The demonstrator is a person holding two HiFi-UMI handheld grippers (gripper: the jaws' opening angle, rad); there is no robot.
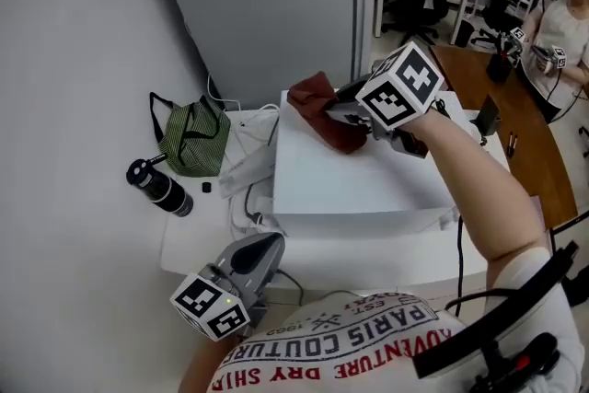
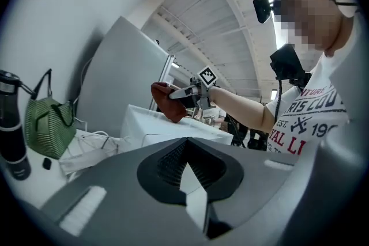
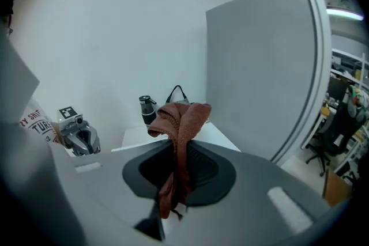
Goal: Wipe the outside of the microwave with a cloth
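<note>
Left gripper (image 1: pixel 260 255), jaws together on nothing, hangs low by the near left corner of the microwave (image 1: pixel 368 184), well apart from the cloth (image 1: pixel 322 117). Right gripper (image 1: pixel 354 118) clamps that cloth against the top's far edge. The rest of the top lies toward the person.

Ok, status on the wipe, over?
Right gripper shut on red cloth, at microwave top's far edge. Left gripper shut, empty, held low. Nothing blocking the top.

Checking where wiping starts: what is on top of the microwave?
A red cloth, clamped in the right gripper, rests near the back left corner of the microwave. The rest of the top looks bare; the patch under the cloth is covered.
</note>
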